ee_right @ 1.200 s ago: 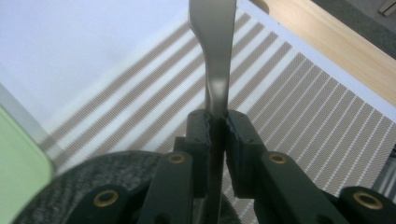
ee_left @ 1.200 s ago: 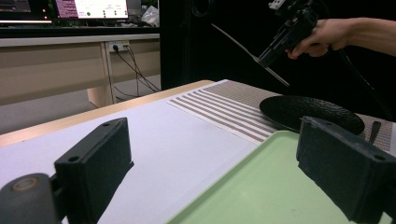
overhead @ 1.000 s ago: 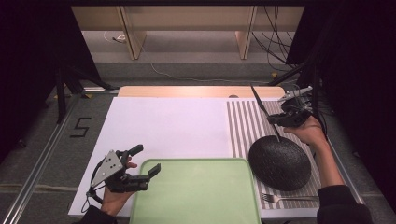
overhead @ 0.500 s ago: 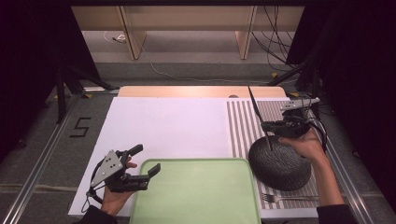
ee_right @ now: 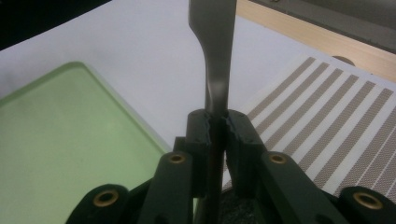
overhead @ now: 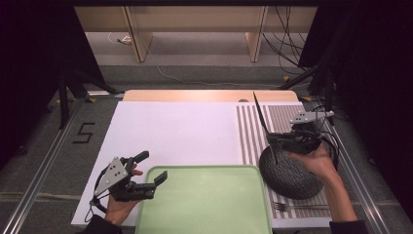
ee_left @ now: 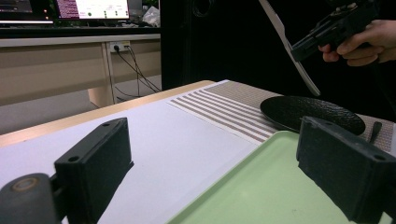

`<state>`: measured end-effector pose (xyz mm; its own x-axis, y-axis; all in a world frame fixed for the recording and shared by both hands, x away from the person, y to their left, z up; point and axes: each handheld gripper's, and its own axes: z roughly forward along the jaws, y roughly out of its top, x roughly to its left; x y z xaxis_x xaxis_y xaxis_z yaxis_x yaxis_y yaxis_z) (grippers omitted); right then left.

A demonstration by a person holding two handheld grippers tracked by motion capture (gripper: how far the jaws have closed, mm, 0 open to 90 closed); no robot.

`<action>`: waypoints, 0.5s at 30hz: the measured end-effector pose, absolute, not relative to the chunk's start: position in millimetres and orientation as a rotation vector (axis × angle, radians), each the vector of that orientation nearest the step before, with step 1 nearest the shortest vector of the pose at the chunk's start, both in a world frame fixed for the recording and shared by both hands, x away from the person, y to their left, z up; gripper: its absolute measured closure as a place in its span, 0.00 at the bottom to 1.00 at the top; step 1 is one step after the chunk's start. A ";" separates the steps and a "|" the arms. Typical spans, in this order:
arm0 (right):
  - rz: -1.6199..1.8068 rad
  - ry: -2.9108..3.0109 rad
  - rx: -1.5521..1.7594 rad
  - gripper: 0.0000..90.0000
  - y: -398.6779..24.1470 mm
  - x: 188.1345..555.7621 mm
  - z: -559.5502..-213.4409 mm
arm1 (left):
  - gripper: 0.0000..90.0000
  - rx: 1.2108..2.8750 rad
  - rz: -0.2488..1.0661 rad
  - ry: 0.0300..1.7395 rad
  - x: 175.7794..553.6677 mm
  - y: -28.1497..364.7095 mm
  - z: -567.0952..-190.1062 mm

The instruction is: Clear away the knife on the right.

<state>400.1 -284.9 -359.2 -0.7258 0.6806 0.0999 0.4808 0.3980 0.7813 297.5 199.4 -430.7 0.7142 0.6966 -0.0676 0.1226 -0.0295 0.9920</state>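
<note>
My right gripper has its jaws clamped narrow on a knife, held in the air above the black plate, blade slanting up and away over the striped mat. My left gripper stands wide and holds nothing, one finger just over the near-left edge of the green tray, well apart from the plate. A fork lies just beside the plate's near rim. White table lies bare left of the plate.

A pale green tray, a black textured plate, a placemat striped beige and white, a white table.
</note>
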 end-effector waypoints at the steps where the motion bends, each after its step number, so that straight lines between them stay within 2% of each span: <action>1: 1.241 2.422 1.024 0.90 -283.5 398.1 -359.3 | 0.11 1.559 0.524 0.690 297.5 199.4 -430.7; 15: 1.303 2.403 1.042 0.90 -270.3 375.5 -358.9 | 0.11 1.556 0.531 0.691 296.8 199.7 -430.2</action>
